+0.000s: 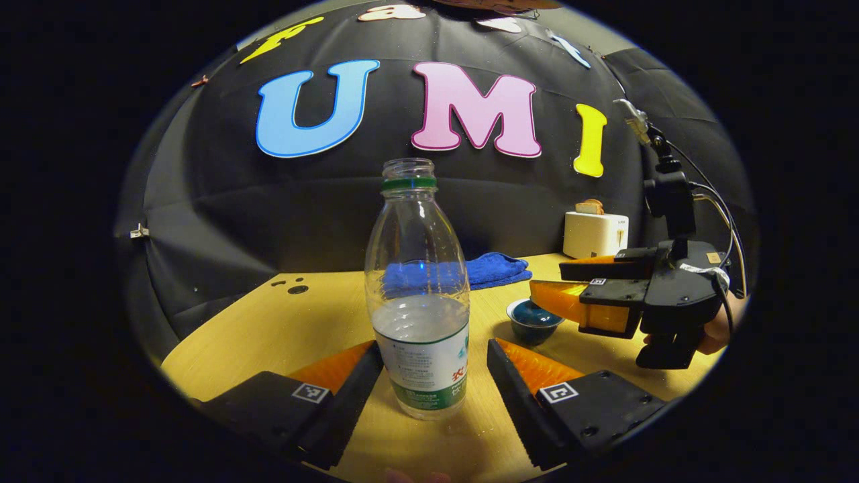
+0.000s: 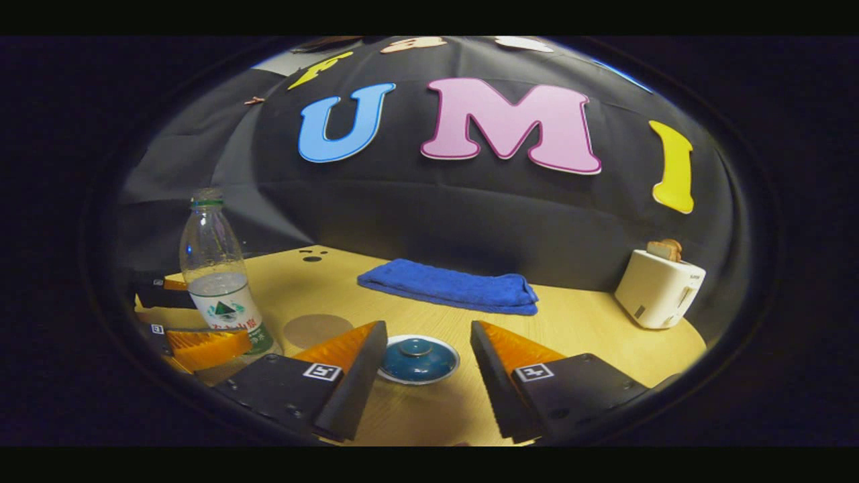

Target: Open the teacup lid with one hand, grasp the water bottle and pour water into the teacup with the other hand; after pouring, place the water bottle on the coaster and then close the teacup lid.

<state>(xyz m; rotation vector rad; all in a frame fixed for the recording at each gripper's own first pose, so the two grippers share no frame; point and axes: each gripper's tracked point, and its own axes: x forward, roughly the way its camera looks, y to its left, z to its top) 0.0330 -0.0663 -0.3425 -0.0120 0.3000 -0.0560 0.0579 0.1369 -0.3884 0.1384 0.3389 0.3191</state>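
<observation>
Straddling the water bottle without touching it, my left tongs stand apart on the desk. My right tongs, also apart, flank the lidded teacup; their view adds the round coaster beside the bottle, the blue towel and the toaster.

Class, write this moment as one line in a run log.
stage: pre-grasp | left gripper: open, flanking upright water bottle | right gripper: open, over lidded teacup | coaster: bare
</observation>
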